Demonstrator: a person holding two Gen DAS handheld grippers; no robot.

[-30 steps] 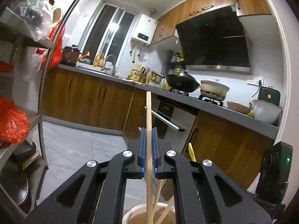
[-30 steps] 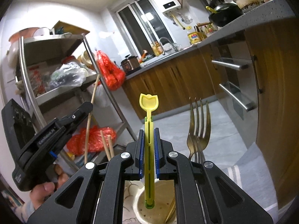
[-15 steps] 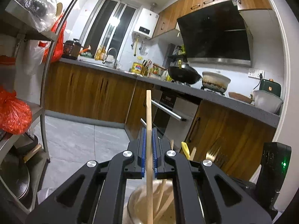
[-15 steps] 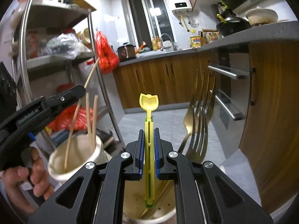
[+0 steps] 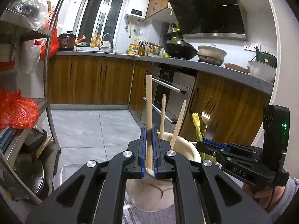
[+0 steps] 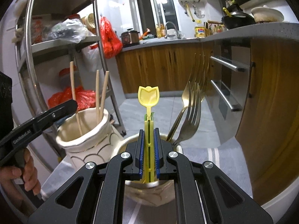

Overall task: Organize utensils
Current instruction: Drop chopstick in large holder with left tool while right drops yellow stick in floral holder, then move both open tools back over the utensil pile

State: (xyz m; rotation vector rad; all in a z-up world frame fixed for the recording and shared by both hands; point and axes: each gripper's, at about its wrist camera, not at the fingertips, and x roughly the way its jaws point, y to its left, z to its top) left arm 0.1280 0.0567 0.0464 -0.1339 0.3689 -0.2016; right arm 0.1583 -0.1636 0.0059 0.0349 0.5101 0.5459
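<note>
The left gripper (image 5: 149,155) should, I judge, keep its wooden chopstick (image 5: 149,100) upright and let go only once the tip sits well inside the cream vase (image 6: 82,130), while the right gripper (image 6: 149,154) lowers the yellow plastic utensil (image 6: 148,95) straight down beside the forks (image 6: 188,112). Both sets of jaws are nearly closed, each pinching its utensil between the blue pads. The vase, with two chopsticks (image 6: 101,93) in it, stands left of the near cream cup (image 6: 130,140) holding the forks.
</note>
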